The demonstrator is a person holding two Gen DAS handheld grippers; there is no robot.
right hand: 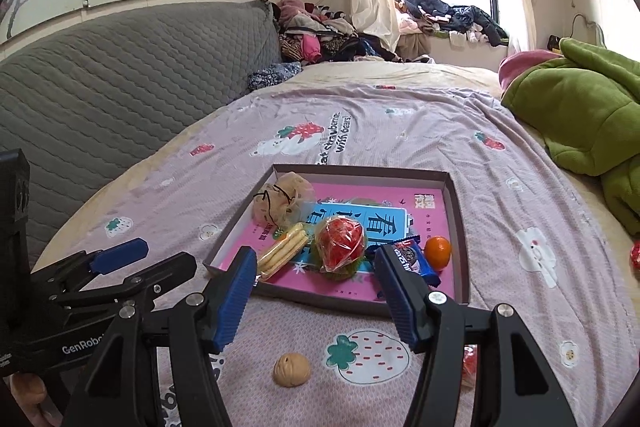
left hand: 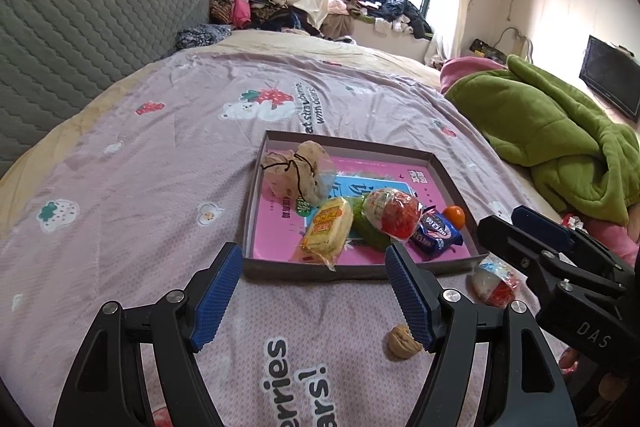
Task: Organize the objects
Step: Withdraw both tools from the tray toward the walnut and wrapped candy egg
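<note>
We held the left gripper [left hand: 312,291] with its blue-padded jaws spread wide and nothing between them, hanging above the pink strawberry-print bedsheet [left hand: 132,195]. Ahead of it, past the fingertips, lay the shallow grey cardboard tray [left hand: 352,269] with its pink printed floor, already holding wrapped snacks and a small orange. The task's loose thing, a small round tan walnut [left hand: 403,341], sat on the sheet below and just inside the left gripper's right finger, short of the tray's near wall.

From the right gripper [right hand: 316,291], likewise wide open and empty, that walnut [right hand: 291,369] lay nearly centred between the fingers, below them and slightly toward the left one. Being round, it offered no long axis to line up with. We judged the right hand the better placed: it needed mainly to drop and close, while the left would have had to shift sideways. A red-and-white wrapped sweet [left hand: 494,285] also lay outside the tray, to the right of the left gripper.
</note>
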